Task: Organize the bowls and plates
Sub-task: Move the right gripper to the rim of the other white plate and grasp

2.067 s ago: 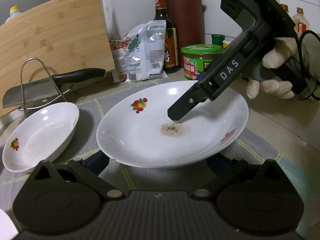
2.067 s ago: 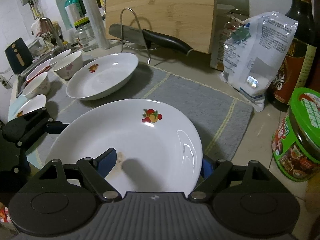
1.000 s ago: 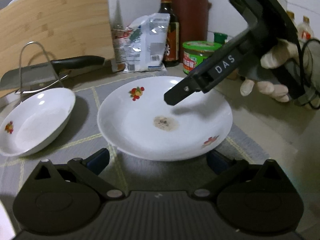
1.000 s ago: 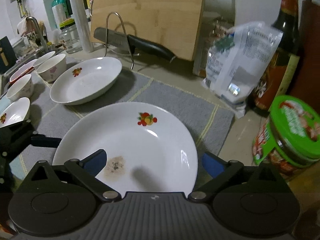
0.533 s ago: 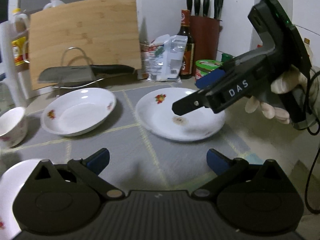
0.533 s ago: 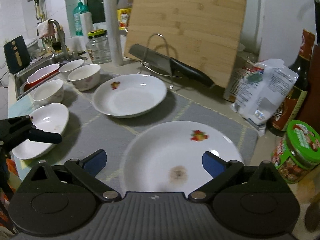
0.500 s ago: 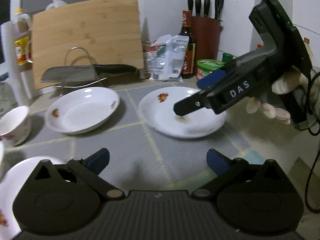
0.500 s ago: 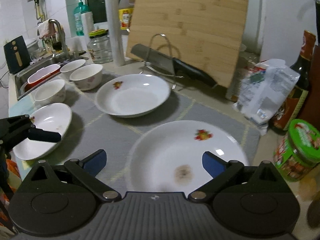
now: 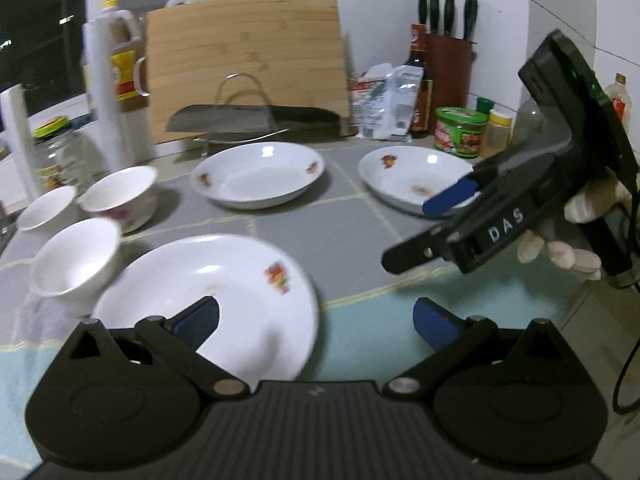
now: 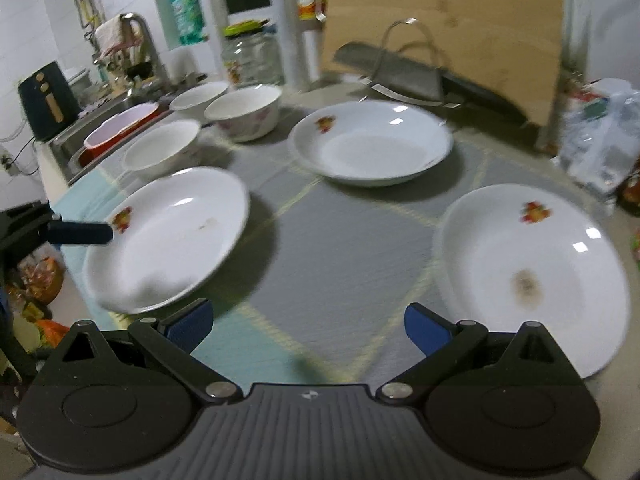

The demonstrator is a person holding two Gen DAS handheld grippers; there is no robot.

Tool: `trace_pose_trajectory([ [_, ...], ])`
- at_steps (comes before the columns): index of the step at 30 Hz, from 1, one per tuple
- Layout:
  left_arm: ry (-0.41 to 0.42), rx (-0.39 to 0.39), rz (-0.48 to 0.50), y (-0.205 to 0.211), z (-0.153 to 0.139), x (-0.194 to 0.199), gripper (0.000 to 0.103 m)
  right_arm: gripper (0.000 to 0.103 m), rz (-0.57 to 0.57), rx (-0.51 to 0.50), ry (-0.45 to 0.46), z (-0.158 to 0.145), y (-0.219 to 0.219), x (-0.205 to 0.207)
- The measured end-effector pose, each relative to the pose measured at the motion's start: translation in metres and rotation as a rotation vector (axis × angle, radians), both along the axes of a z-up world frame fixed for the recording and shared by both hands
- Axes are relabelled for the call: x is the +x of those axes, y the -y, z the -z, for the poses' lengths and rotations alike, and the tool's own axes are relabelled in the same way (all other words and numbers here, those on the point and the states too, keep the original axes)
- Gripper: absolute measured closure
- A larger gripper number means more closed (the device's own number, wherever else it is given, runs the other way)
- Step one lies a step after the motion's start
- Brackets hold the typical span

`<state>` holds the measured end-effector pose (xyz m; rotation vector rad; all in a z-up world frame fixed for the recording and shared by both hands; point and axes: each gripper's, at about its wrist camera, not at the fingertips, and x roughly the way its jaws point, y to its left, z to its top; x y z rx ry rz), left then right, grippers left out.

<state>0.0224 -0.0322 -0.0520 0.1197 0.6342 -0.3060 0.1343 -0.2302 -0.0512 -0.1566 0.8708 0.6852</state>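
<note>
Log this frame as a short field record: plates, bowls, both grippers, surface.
plates: three, apart on the mat; near plate, far plate, stained plate
stain: brown spot in the stained plate's well
bowls: three white bowls; floral bowl, two plainer ones
left gripper: open, empty, over the near plate's rim
right gripper: open, empty, above the mat
surface: grey mat

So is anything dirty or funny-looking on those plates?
Yes. The right-hand plate has a brownish smudge in its middle, like dried food. The near-left plate shows a fainter mark. The far plate looks clean.
</note>
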Motion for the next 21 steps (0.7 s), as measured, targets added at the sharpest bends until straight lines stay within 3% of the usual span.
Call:
trace_pose_trajectory([
  [11, -0.042, 0.012, -0.103, -0.071, 0.013, -0.029, 0.001, 0.0, -0.089, -0.002, -0.061, 0.017, -0.073, -0.013],
  [21, -0.074, 0.029, -0.088, -0.102, 0.03, -0.028, 0.001, 0.0, -0.109, -0.026, -0.109, 0.03, -0.106, -0.011],
])
